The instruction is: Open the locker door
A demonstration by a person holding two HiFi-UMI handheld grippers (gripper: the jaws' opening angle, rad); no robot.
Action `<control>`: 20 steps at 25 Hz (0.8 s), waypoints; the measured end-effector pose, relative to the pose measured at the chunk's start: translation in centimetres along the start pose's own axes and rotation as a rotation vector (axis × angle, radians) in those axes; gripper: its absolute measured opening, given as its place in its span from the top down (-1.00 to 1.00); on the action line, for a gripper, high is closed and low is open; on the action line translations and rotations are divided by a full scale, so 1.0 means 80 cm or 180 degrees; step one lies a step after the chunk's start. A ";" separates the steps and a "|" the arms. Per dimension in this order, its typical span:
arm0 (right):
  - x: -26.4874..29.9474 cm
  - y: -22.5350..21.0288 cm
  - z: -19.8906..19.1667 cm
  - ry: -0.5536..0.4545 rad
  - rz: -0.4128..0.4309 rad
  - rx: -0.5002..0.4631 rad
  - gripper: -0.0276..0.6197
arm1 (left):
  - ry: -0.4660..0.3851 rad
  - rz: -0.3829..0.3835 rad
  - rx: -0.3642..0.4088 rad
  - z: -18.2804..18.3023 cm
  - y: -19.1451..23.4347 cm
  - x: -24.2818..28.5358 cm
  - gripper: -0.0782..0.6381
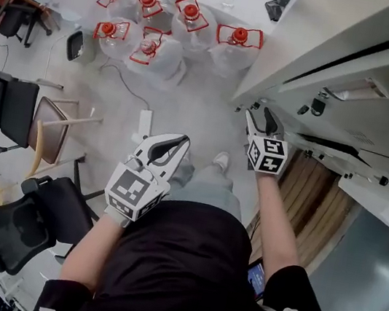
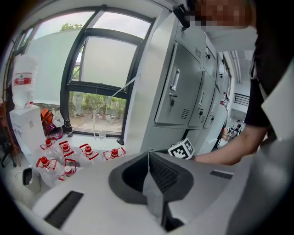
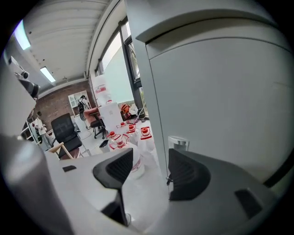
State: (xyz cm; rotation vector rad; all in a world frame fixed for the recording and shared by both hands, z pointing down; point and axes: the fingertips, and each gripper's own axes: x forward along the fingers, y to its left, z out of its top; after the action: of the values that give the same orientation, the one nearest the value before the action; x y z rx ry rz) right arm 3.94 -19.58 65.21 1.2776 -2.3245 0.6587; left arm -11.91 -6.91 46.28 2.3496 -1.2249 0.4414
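Jaws of my right gripper (image 3: pixel 149 158) stand wide apart and hold nothing. The left edge of the grey locker door (image 3: pixel 220 101) runs down between them, and its chrome handle (image 3: pixel 178 143) shows just above the right-hand pad; I cannot tell whether the pad touches it. Jaws of my left gripper (image 2: pixel 148 153) are pressed together, pad against pad, with nothing between them. The left gripper points toward the window (image 2: pixel 101 69) and the bank of lockers (image 2: pixel 183 87) beside it. Seen from the head view, the right gripper is at the locker front and the left is well apart from it, over the floor. Red-capped water bottles (image 1: pixel 171 33) stand clustered beyond, near the lockers' end.
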 end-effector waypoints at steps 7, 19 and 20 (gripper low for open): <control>0.036 -0.025 -0.018 0.0126 -0.0077 -0.0025 0.19 | 0.0086 0.0153 -0.0079 -0.017 0.011 -0.011 0.72; 0.070 -0.033 -0.018 -0.0049 -0.0210 0.0012 0.18 | 0.0159 0.0217 -0.0156 -0.033 0.017 -0.018 0.72; 0.069 -0.033 -0.017 -0.0087 -0.0214 0.0084 0.18 | 0.0161 0.0219 -0.0159 -0.033 0.018 -0.019 0.72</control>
State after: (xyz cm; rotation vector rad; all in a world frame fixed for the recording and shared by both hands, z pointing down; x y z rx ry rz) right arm 3.61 -23.72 69.92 1.3783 -2.2906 0.6557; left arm -14.10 -5.18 48.17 2.2465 -1.2816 0.4843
